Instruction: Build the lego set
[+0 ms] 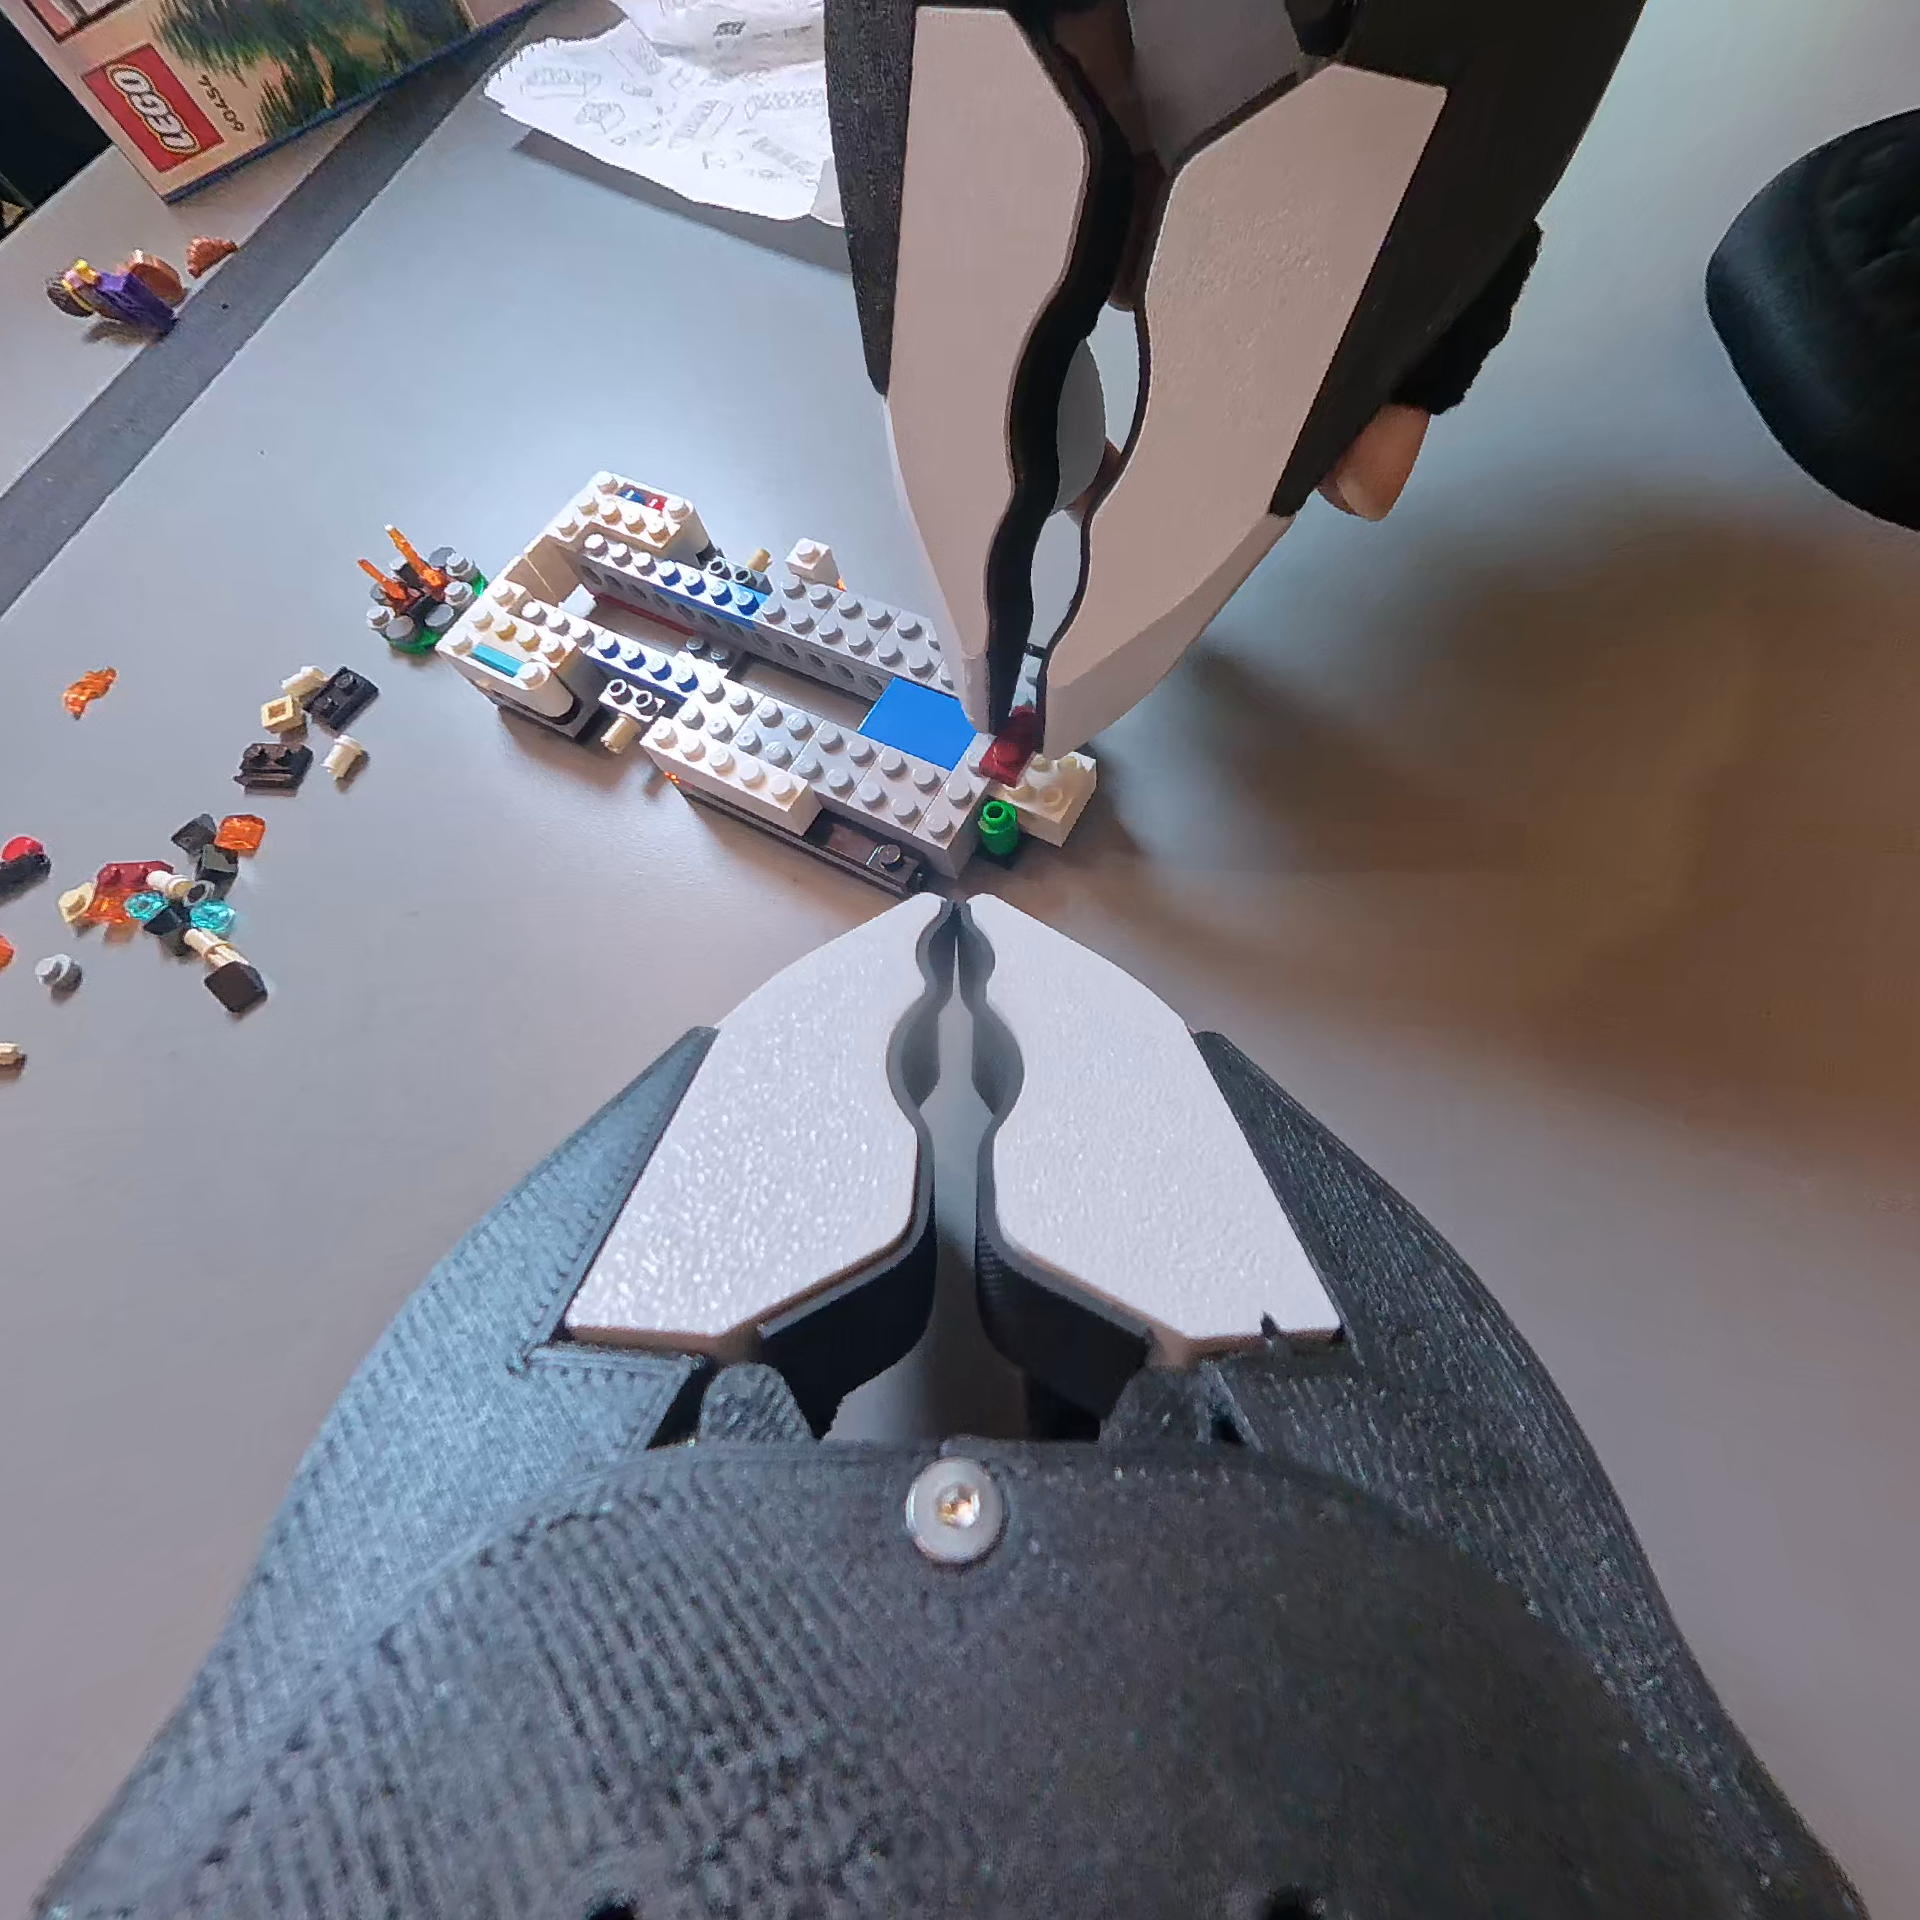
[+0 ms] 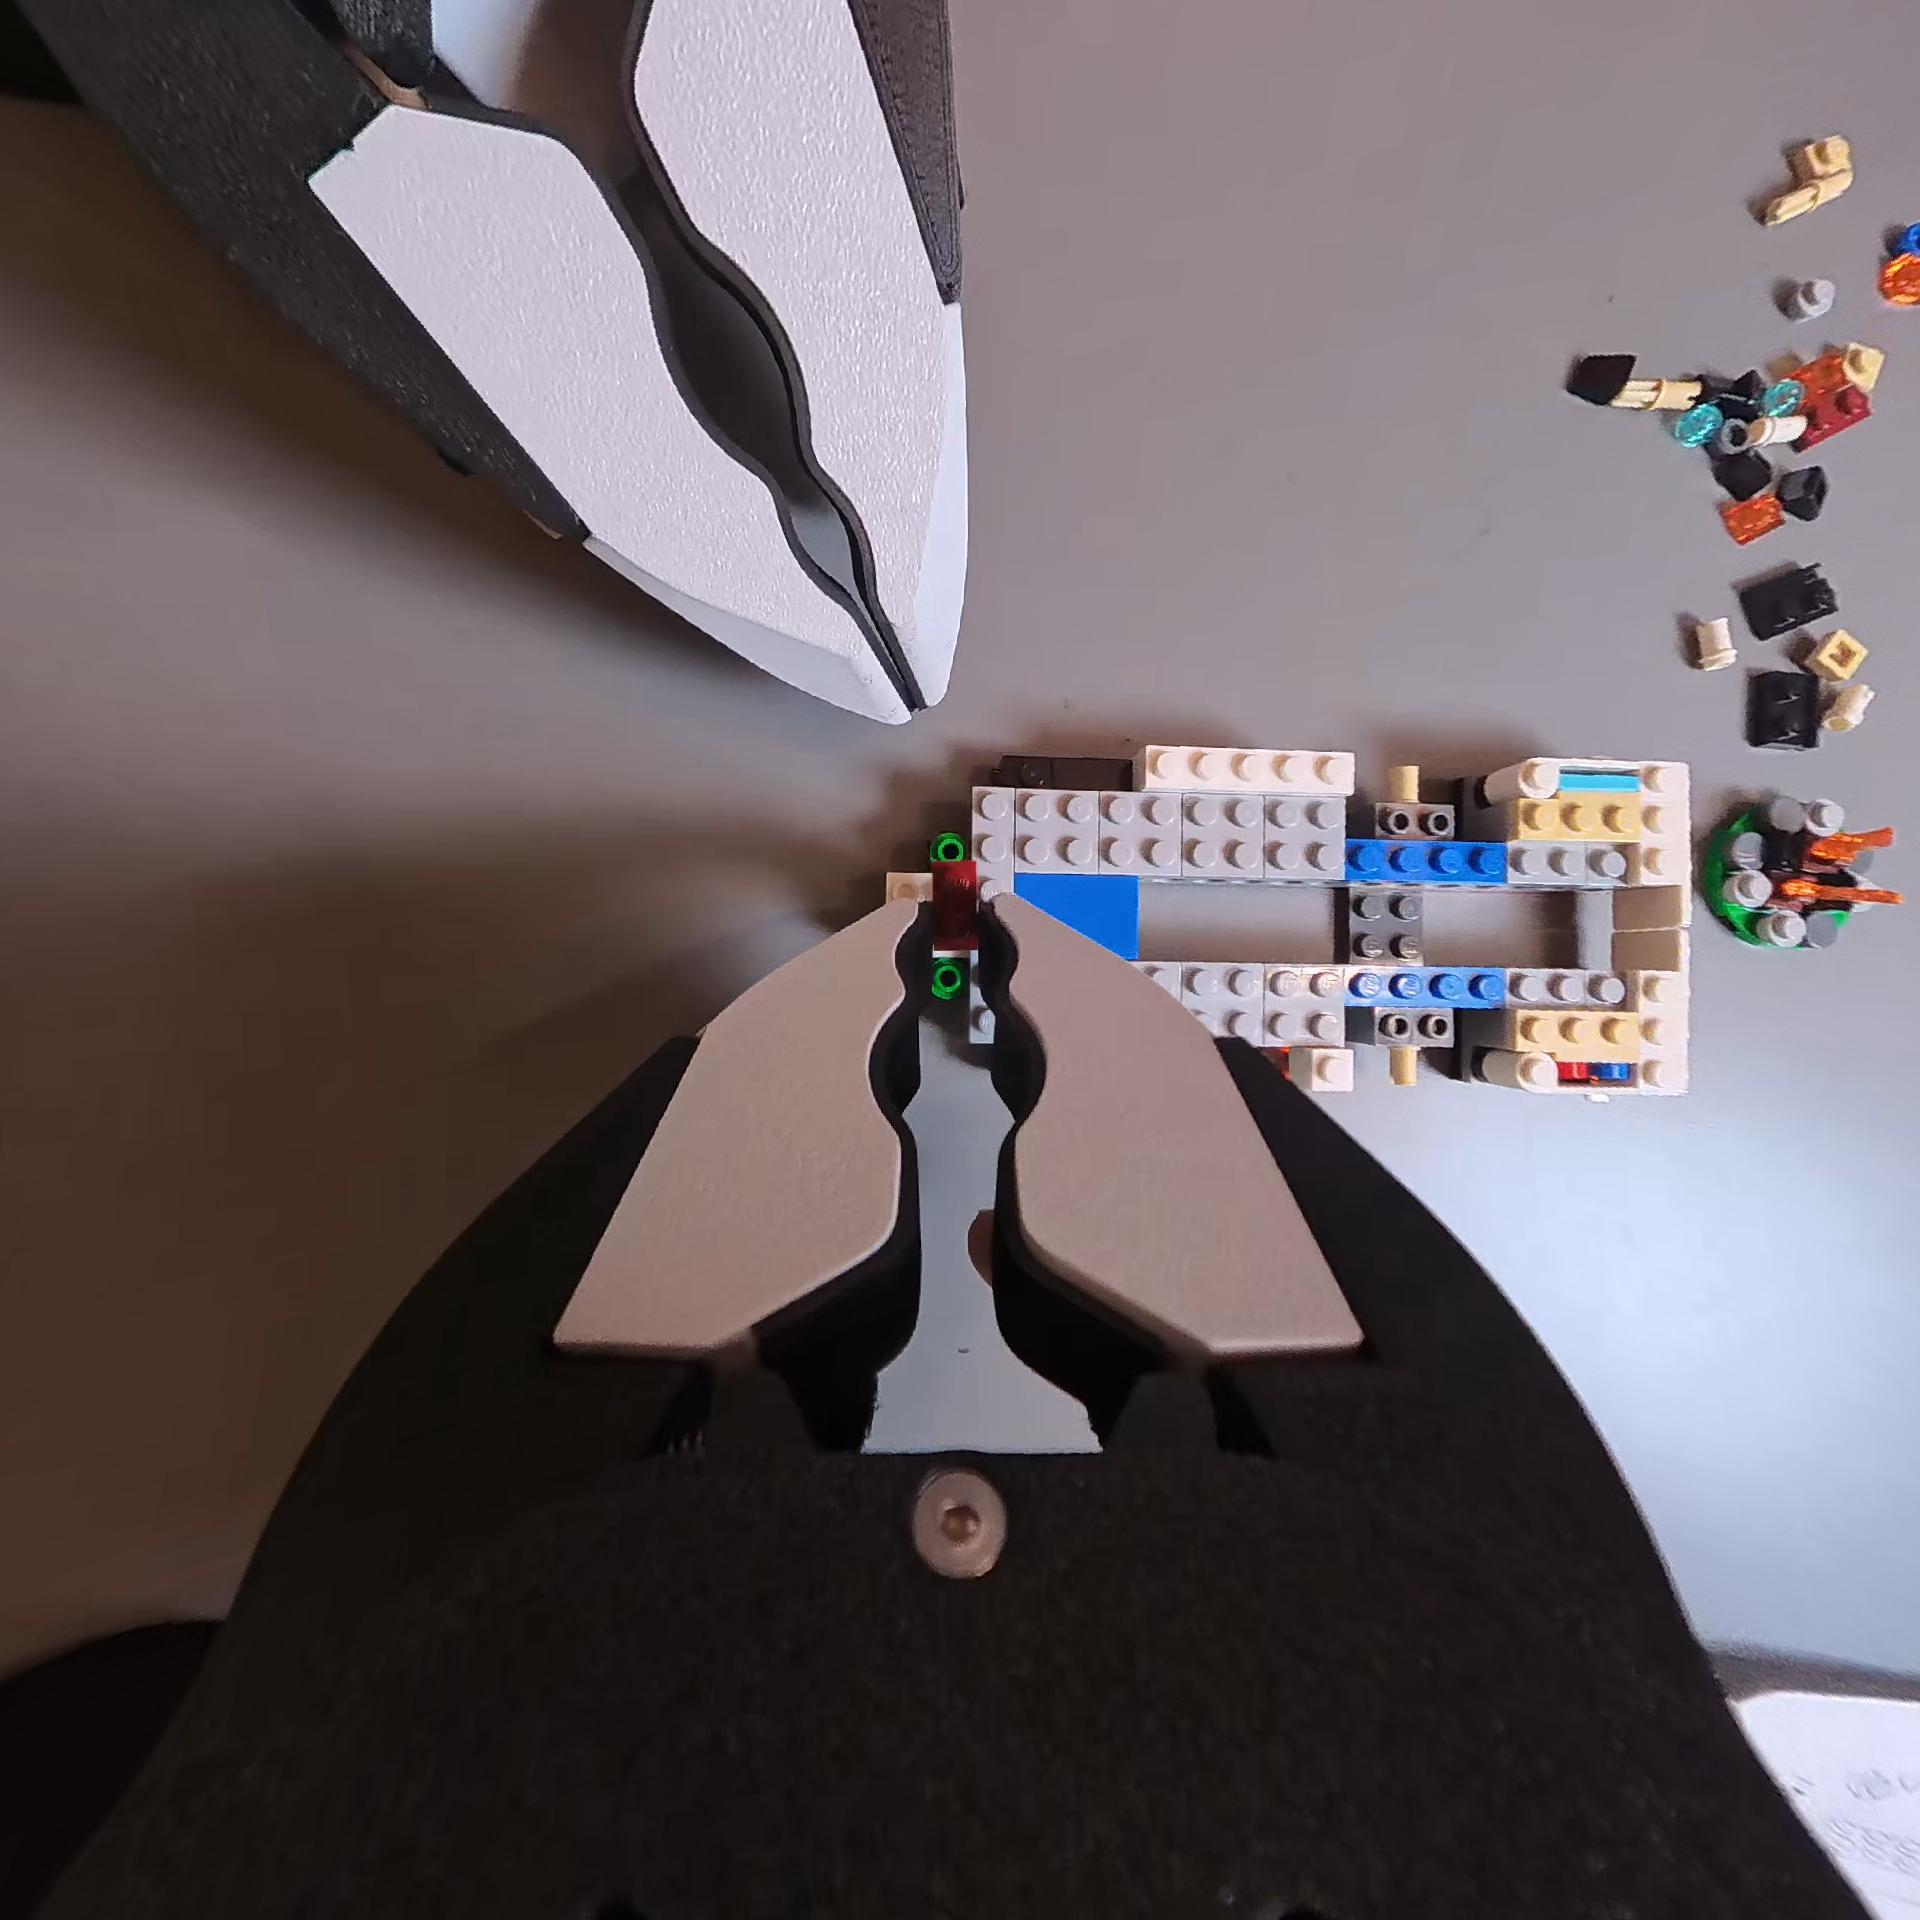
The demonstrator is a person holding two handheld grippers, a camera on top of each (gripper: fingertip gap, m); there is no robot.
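We seem to be at an office or hobby desk: a plain grey tabletop (image 1: 582,343) with a darker strip at its far left edge, and part of a black chair (image 1: 1829,312) at the far right. On it we see a half-built brick model (image 1: 727,665), loose small bricks (image 1: 197,883) to the left, a printed toy box (image 1: 208,94) and a folded instruction sheet (image 1: 686,114) at the far side.
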